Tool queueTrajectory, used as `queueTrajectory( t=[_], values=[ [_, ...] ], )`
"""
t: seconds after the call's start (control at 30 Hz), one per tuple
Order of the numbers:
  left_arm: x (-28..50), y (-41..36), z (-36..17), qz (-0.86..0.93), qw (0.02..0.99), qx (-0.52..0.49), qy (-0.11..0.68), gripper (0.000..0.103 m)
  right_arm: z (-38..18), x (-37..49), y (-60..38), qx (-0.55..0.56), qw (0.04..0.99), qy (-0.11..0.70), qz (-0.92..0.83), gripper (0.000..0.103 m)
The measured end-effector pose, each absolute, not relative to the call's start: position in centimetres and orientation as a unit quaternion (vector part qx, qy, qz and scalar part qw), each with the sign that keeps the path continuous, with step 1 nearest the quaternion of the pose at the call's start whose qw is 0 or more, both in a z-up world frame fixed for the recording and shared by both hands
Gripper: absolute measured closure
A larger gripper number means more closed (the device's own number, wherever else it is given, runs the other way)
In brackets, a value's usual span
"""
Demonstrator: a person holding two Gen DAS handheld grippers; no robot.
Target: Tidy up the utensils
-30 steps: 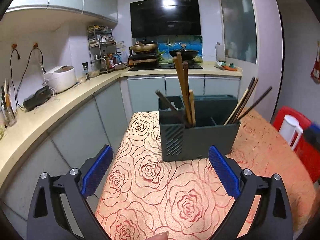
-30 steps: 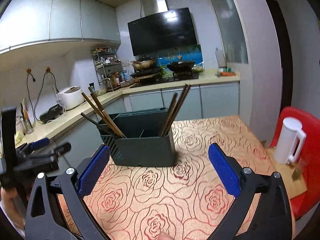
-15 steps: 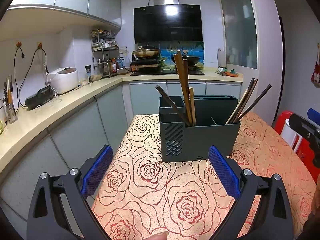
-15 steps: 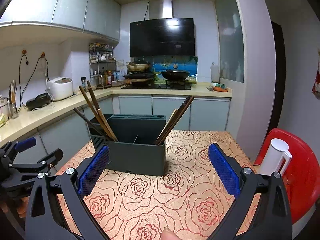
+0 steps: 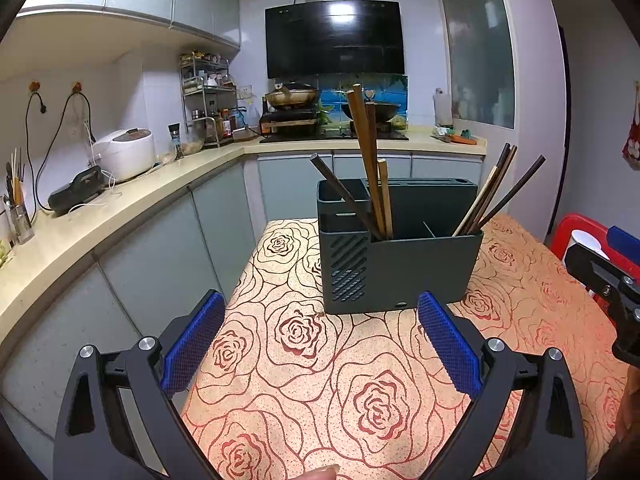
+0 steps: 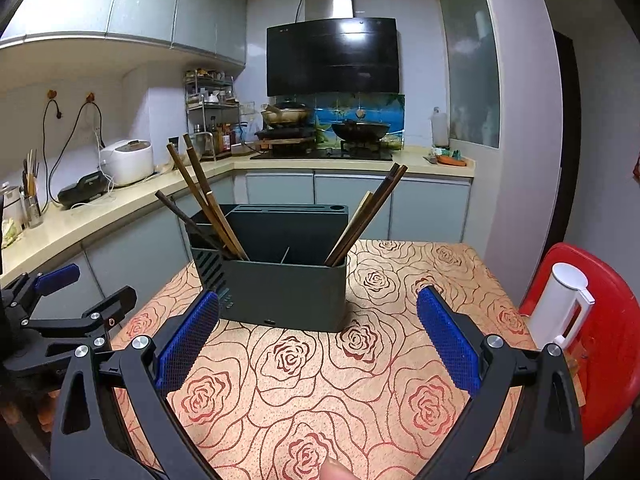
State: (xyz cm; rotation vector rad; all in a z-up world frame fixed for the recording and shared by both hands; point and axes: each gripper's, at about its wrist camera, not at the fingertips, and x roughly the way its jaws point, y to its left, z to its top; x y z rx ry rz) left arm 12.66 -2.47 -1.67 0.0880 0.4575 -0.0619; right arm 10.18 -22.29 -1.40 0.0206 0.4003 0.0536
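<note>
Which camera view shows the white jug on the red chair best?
The right wrist view. There the white jug stands whole on the red chair, with its lid and handle visible. In the left wrist view only its top shows, at the frame's right edge, mostly hidden behind the right gripper.

My grippers are matt black plastic; the left gripper [image 5: 320, 344] and right gripper [image 6: 318, 338] carry rough, blue, grid-textured pads [image 6: 188, 344]. The utensil holder [image 6: 286, 286] looks like smooth matt dark plastic. The chopsticks [image 5: 370, 160] look wooden. The rose-patterned tablecloth [image 6: 360, 380] has a speckled, grainy finish.
</note>
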Motion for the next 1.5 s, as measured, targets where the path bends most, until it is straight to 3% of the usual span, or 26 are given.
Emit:
queueTrajectory(
  t=[1.5],
  values=[
    [11.8, -2.7, -1.0, -0.037, 0.976, 0.043, 0.208, 0.009, -0.6, 9.2, -22.7, 0.022, 0.984, 0.174, 0.023, 0.007]
  ],
)
